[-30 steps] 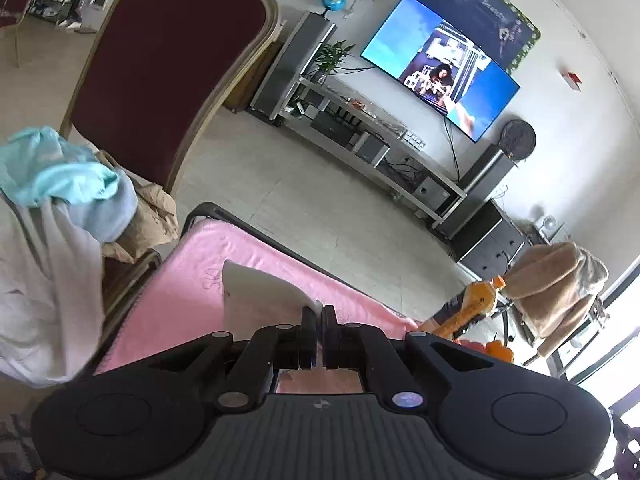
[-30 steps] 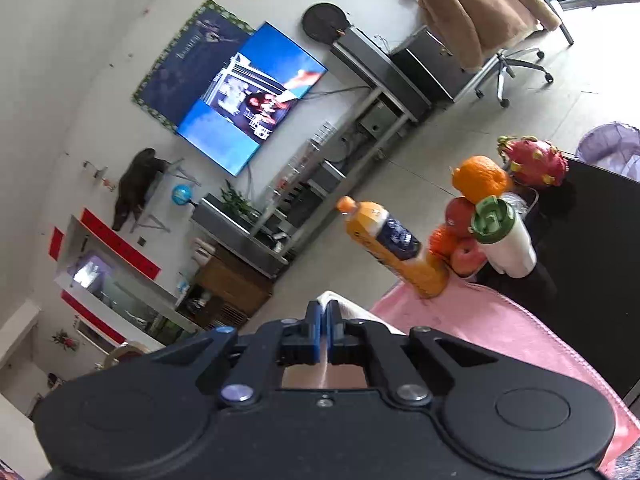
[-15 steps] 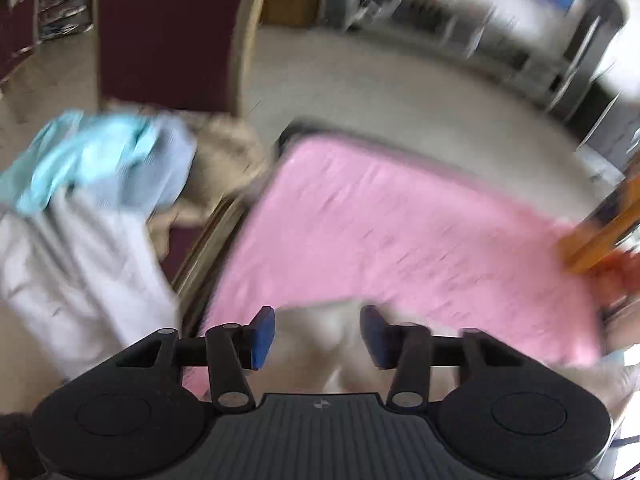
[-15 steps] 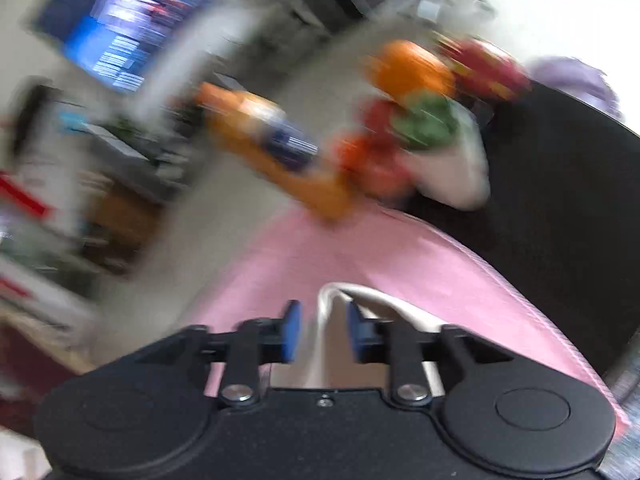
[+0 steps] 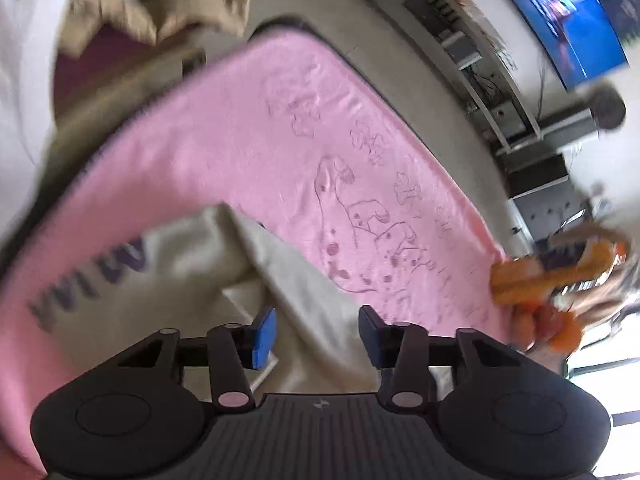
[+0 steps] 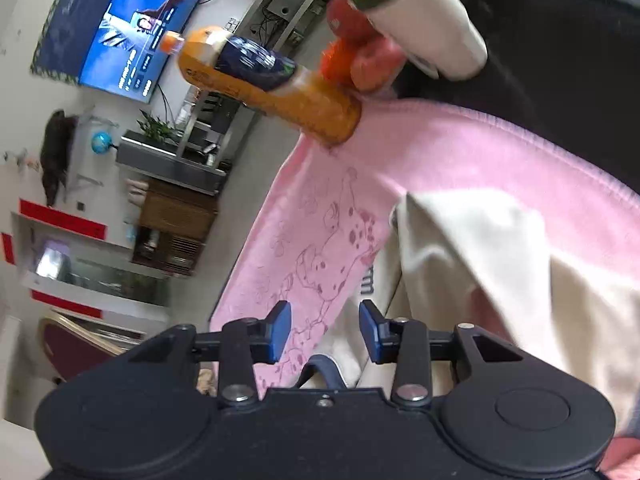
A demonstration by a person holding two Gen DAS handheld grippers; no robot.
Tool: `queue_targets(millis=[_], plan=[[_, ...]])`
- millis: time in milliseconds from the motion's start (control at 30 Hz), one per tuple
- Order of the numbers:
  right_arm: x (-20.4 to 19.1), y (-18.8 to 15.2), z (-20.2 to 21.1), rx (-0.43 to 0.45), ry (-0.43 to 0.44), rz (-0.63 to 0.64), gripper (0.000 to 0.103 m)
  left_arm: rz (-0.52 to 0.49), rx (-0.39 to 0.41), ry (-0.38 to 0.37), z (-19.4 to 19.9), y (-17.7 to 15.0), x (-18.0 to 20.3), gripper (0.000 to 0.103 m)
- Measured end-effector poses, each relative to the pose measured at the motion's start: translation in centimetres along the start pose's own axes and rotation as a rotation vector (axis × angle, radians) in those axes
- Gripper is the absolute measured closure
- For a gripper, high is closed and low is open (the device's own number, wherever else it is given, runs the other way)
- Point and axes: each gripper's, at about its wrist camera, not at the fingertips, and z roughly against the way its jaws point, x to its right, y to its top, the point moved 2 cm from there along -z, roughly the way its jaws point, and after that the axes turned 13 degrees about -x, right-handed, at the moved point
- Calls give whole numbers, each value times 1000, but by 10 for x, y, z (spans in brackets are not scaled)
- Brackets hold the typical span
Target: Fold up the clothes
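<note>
The cream cotton garment with dark purple printed lettering (image 5: 192, 264) lies crumpled on a pink fleece blanket printed with outlined spotted dogs (image 5: 256, 136), which covers the table top. In the left wrist view a fold of the cream cloth runs from the lettered panel down toward the camera and passes under the gap of the left gripper (image 5: 316, 336). Its blue-padded fingers (image 5: 262, 336) stand apart with cloth lying between them but not pressed by either pad, so the gripper is released; its jaws have just been closing a little from a wider spread.

In the right wrist view the same garment (image 6: 500, 264) is heaped to the right of and ahead of the right gripper (image 6: 324, 330). One edge of it, with a dark blue trim, lies below the gap. This gripper is also released: its jaws have just been opening, the pads clear of the fabric, with pink blanket showing behind the left pad.

At the blanket's far corner stands an orange juice bottle with a dark blue label (image 6: 264, 88), touching the blanket's edge. Just beside it are red and orange fruits (image 6: 360, 56) and a white cup with a green lid (image 6: 420, 20).
</note>
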Motion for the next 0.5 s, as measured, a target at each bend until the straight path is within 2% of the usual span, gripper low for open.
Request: queue_targets(millis=[67,200,333,367,400,500], plan=[[15,-2,-10,1,32,-29,65,43,-27,-20,-14,2,-5,71],[39,-2,-19,4,71,-80,65,81,-30,17,-32,1,-14,71],[40,0,-20,13,72,-60,65,112,7,7,-34,9,-19,71],[38,0,-20,13,69,-45,65,113,11,-1,-35,11,-18,73],[36,0,-21,12,66,-31,65,114,9,-6,-37,14,-17,79],[35,-1,-24,9,66,-24,65,130,8,11,-44,22,-20,80]])
